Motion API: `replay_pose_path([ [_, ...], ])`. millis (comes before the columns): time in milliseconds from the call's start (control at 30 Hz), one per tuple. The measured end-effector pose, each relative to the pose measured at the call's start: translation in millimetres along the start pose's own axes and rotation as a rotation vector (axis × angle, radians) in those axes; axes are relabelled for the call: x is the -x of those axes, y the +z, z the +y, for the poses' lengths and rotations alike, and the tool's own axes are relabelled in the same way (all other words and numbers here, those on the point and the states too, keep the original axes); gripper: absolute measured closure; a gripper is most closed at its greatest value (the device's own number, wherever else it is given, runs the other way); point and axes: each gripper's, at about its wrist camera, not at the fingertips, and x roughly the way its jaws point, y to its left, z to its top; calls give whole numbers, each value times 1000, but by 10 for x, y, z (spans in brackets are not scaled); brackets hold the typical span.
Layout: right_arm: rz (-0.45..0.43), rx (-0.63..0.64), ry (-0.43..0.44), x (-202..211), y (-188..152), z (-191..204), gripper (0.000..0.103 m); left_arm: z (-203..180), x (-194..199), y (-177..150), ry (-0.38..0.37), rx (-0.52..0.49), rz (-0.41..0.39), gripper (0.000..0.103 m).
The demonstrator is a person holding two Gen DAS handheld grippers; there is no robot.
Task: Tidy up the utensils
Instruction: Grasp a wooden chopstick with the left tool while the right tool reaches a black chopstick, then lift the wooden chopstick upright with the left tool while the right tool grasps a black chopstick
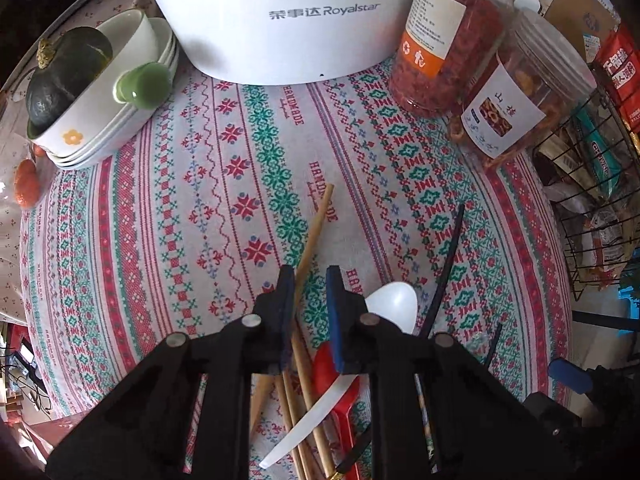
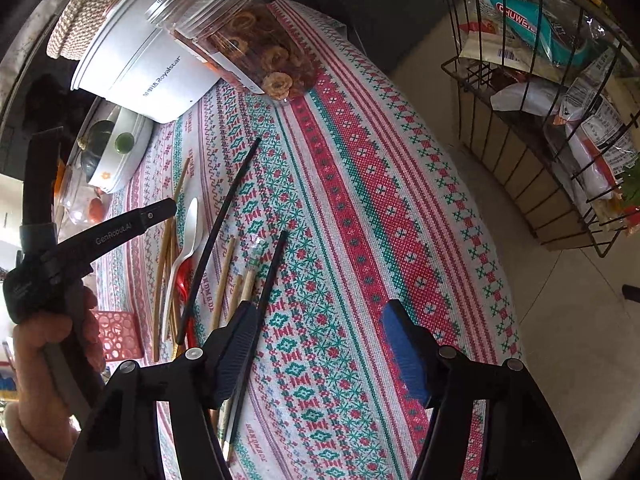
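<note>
I am at the pick-up step: my left gripper (image 1: 310, 280) has its jaws drawn nearly together around a bamboo chopstick (image 1: 316, 224), the pads at or just short of its sides, right beside the white spoon (image 1: 394, 300). My right gripper (image 2: 320, 320) stands about half open and empty, its left finger by a black chopstick (image 2: 276, 264) beyond that spoon. Next I judge a firm pinch, then a clean lift clear of the loose pile by the spoon.

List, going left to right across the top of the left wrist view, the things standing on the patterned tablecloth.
Dark green squash in stacked white bowls → white Royalstar pot → two jars of dried fruit → black wire basket.
</note>
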Motion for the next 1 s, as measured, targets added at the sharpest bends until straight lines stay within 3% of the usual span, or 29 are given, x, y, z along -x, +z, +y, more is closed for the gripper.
replay_pose_path([
  [267, 2, 10, 1, -61, 29, 72, 37, -79, -36, -70, 22, -17, -9, 94],
  [433, -9, 8, 4, -110, 62, 130, 37, 27, 261, -231, -7, -25, -43, 96],
  [733, 17, 94, 44, -342, 53, 384, 72, 333, 1257, -872, -98, -21, -174, 96],
  [867, 10, 160, -55, -439, 7, 594, 86, 504, 1476, -1170, -158, 4, -218, 96],
  [1000, 25, 203, -148, -488, -47, 777, 88, 715, 1661, -1485, -199, 31, -258, 96],
])
